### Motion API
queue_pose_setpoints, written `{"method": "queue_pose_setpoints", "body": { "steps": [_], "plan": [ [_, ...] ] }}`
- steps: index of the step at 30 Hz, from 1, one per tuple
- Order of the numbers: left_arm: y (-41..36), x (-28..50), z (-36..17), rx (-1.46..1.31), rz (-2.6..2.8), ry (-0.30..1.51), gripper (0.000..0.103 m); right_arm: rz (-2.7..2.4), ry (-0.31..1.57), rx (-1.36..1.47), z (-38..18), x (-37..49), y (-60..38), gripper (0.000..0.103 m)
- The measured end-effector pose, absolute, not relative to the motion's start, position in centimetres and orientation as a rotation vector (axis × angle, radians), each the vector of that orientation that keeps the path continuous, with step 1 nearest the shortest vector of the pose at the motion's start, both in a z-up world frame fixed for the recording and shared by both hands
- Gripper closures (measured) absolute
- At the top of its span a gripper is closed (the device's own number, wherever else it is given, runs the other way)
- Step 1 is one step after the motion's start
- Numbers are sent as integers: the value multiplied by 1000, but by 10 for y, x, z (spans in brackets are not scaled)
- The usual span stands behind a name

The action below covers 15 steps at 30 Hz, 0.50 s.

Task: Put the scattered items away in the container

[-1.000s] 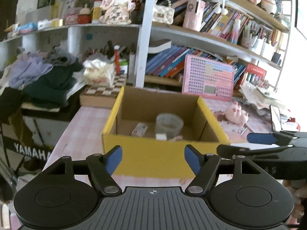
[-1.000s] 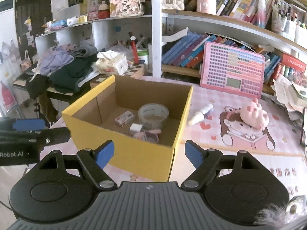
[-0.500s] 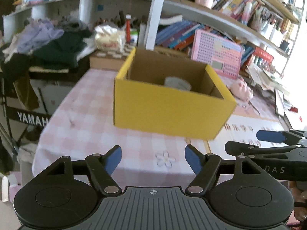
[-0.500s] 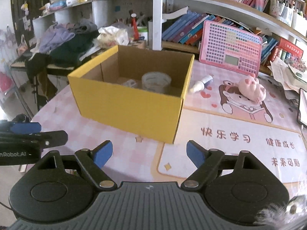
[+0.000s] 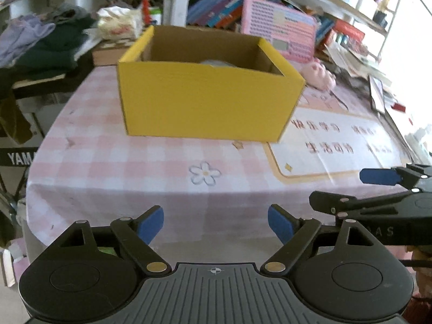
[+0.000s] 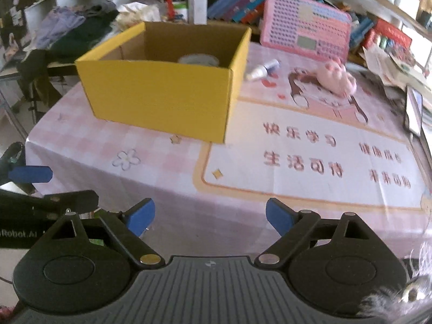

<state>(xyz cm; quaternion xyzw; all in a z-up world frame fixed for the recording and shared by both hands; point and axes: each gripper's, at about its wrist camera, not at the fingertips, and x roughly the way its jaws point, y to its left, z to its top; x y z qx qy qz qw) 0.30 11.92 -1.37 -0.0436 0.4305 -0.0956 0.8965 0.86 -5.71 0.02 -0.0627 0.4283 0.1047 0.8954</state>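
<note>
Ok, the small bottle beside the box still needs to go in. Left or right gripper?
Right. The small bottle lies right of the yellow box, clear in the right gripper's view and hidden from the left gripper. Both are empty, jaws opening.

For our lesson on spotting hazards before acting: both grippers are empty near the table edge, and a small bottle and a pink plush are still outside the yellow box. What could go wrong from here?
1. The small bottle lies on its side close to the yellow box; a nudge may roll it away.
2. Reaching for the pink plush could catch the box's corner and shift it.
3. The left gripper and right gripper sit close together and might collide.
</note>
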Motion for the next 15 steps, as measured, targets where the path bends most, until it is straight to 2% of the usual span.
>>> {"method": "queue_pose_setpoints", "body": {
  "steps": [15],
  "plan": [
    [76,27,-25,-51,-360,944,16,71,936,-97,-5,8,-97,13]
  ]
}}
